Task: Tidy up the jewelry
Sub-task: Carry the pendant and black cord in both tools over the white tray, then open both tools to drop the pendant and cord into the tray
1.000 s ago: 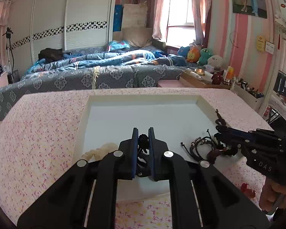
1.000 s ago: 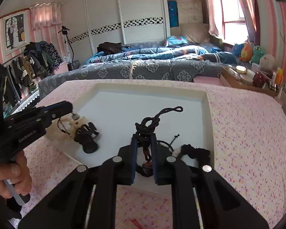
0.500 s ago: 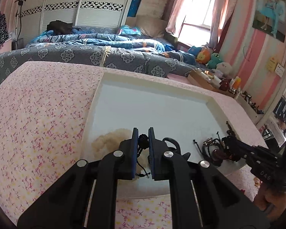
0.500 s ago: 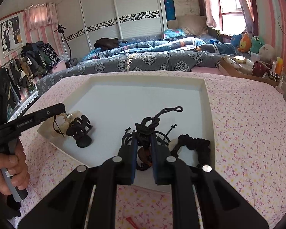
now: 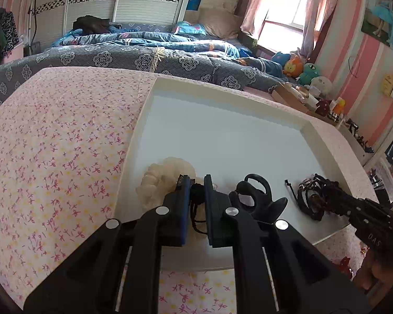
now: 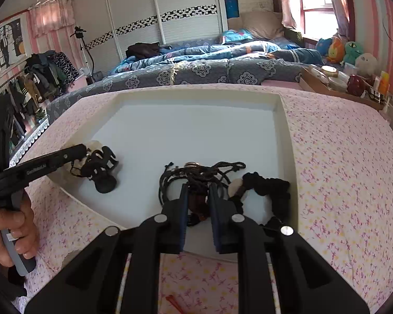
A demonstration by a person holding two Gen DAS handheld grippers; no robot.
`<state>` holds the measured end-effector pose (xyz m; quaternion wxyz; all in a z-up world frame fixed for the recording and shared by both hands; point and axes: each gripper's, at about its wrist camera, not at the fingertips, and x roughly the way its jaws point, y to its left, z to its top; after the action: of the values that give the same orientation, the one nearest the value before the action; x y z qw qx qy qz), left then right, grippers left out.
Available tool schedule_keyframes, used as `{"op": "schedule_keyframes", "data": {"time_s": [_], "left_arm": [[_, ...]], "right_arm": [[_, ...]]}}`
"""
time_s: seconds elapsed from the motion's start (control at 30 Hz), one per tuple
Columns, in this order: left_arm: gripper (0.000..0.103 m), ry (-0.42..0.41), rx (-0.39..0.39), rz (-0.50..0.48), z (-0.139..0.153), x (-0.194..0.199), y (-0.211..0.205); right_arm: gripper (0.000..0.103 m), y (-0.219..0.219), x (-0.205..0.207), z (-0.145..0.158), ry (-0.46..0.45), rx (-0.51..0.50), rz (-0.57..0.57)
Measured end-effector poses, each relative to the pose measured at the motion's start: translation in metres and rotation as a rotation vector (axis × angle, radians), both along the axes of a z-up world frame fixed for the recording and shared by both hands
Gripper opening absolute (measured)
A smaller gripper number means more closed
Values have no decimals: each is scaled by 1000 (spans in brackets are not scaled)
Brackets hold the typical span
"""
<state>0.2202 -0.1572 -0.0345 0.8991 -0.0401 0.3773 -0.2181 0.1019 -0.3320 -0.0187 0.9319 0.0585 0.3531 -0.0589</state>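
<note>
A white tray [image 5: 309, 128] lies on the pink floral tabletop. My left gripper [image 5: 196, 183] is shut on a black cord bracelet [image 5: 195, 198], low over a cream scrunchie [image 5: 159, 180] at the tray's near left. A black claw clip [image 5: 256, 193] sits just right of it. My right gripper [image 6: 198, 192] is shut on a black cord necklace [image 6: 196, 174] with brown beads, resting on the tray floor [image 6: 191, 128]. A black scrunchie [image 6: 269, 188] lies to its right. In the right wrist view the left gripper [image 6: 85, 153] reaches in by the claw clip [image 6: 102, 167].
A small red item [image 6: 175, 304] lies on the floral cloth in front of the tray, and another red piece [image 5: 344, 267] sits near the right hand. A bed with blue bedding [image 6: 209, 65] stands behind the table. A cluttered shelf [image 6: 338, 83] stands at the right.
Both grippers have come down towards the tray. The cord necklace has settled from hanging up into a heap on the tray floor. The left gripper has shifted left over the cream scrunchie.
</note>
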Motion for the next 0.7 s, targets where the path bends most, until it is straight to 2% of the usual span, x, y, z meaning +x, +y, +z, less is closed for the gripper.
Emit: {"op": "schedule_keyframes", "data": {"time_s": [0.03,0.07,0.1,0.17,0.2,0.43,0.6,0.7], "left_arm": [[9,1,2,0,0,0,-1],[16,4,-3,2,1,0,-1],[29,5,-18,5,2,-1,2],[42,-9,-58,11,9,-2,7],[45,-21,-68,16,12,-3,9],[53,-84,-119,62,33,-9,25],[53,-114,-70,63,47,-17,18],[53,-198,-35,65,74,-32,16]], "right_arm": [[17,-1,0,0,-2,4,-1],[18,-1,-1,1,-6,8,-2],[29,-1,-2,2,-11,11,-2],[44,-3,-5,6,-38,13,-8],[44,-3,-7,8,-46,14,-9],[44,-20,-22,28,-140,47,-62],[44,-43,-30,43,-166,109,-107],[44,-45,-31,56,-171,118,-90]]}}
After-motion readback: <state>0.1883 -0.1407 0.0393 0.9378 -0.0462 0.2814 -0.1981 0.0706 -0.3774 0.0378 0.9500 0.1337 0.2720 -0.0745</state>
